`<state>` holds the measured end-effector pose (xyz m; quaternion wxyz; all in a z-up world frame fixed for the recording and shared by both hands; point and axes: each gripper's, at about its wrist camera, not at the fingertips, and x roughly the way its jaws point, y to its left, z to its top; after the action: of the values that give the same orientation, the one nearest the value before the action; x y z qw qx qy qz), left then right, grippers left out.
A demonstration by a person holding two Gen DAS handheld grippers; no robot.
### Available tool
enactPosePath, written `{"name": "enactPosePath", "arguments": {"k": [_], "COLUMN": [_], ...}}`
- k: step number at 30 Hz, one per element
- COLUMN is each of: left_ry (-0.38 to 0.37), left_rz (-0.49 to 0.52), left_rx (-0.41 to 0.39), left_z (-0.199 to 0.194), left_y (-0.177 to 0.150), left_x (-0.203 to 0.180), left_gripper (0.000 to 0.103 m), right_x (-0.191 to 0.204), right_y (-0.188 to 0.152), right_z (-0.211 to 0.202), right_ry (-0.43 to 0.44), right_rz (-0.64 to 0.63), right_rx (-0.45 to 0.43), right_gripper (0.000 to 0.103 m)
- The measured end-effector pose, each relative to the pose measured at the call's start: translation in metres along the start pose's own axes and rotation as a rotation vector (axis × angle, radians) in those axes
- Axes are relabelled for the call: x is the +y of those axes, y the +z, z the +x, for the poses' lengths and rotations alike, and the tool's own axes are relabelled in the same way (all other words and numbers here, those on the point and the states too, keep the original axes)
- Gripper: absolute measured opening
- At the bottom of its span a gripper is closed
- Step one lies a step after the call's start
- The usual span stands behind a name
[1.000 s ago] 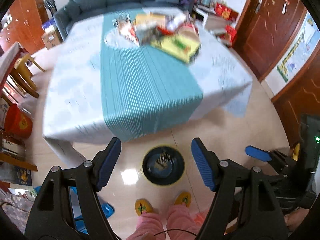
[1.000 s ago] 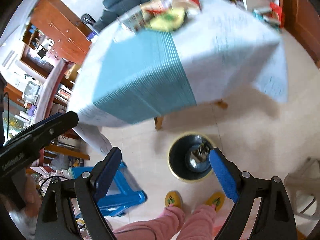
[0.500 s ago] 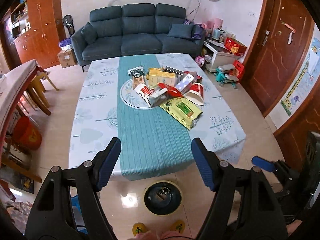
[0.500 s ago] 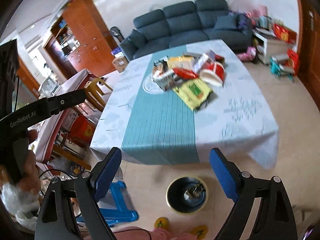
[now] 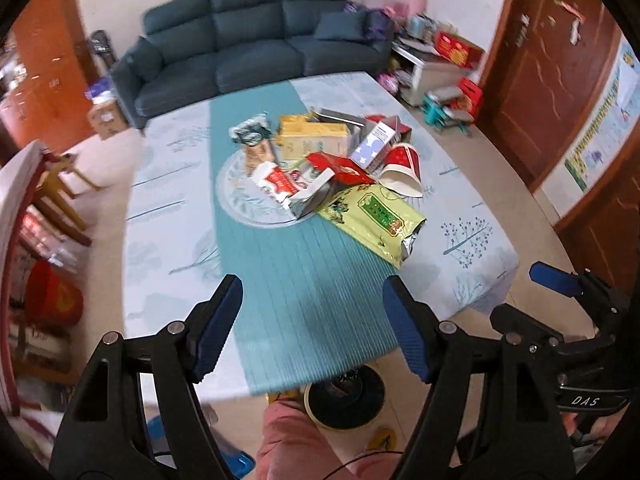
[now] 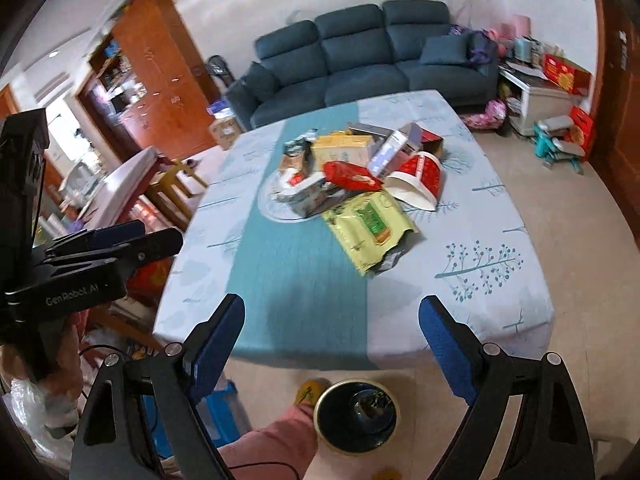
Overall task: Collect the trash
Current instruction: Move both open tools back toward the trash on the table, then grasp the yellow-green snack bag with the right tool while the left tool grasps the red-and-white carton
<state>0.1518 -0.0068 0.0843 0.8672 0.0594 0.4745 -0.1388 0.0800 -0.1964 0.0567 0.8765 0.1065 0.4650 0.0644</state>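
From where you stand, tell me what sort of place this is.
Most likely a home living room: a dark blue sofa against the wall, a table under a patterned cloth piled with empty snack packaging, and wooden cabinets to the side.

Teal-striped runner (image 5: 316, 304), yellow-green packet (image 5: 372, 220)

My right gripper (image 6: 332, 340) hangs wide and empty over the near edge of the table (image 6: 500, 280). Trash (image 6: 360, 176) lies heaped mid-table, a yellow-green bag (image 6: 368, 228) nearest me. The bin (image 6: 356, 412) stands on the floor below, and my left gripper (image 6: 100, 252) shows at the left.
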Motion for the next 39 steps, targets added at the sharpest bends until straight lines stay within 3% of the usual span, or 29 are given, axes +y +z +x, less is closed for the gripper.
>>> {"name": "enactPosePath", "arguments": {"k": [9, 14, 20, 22, 24, 28, 29, 36, 39], "left_ry": [-0.125, -0.166, -0.216, -0.223, -0.231, -0.260, -0.269, -0.268, -0.276], "left_rz": [0.193, 0.238, 0.223, 0.214, 0.216, 0.203, 0.198, 0.186, 0.178], "left_rx": [0.131, 0.223, 0.289, 0.305, 0.318, 0.334, 0.337, 0.321, 0.322], "left_z": [0.130, 0.195, 0.237, 0.246, 0.253, 0.261, 0.263, 0.254, 0.244], "left_y": [0.076, 0.092, 0.099, 0.102, 0.104, 0.107, 0.107, 0.108, 0.106], "left_x": [0.020, 0.021, 0.024, 0.025, 0.024, 0.025, 0.026, 0.030, 0.036], "left_gripper": [0.066, 0.055, 0.045, 0.042, 0.031, 0.025, 0.016, 0.009, 0.008], "right_x": [-0.030, -0.048, -0.074, -0.083, -0.090, -0.095, -0.095, -0.082, -0.074], "right_y": [0.045, 0.070, 0.090, 0.090, 0.089, 0.085, 0.086, 0.083, 0.082], "right_z": [0.111, 0.165, 0.223, 0.239, 0.254, 0.270, 0.273, 0.269, 0.260], "right_ry": [-0.141, -0.213, -0.239, -0.233, -0.229, -0.214, -0.208, -0.146, -0.141], "right_rz": [0.232, 0.273, 0.232, 0.221, 0.220, 0.217, 0.212, 0.212, 0.226], "right_rx": [0.063, 0.089, 0.149, 0.173, 0.199, 0.201, 0.204, 0.197, 0.190], "right_gripper": [0.090, 0.088, 0.083, 0.079, 0.072, 0.060, 0.056, 0.008, 0.005]}}
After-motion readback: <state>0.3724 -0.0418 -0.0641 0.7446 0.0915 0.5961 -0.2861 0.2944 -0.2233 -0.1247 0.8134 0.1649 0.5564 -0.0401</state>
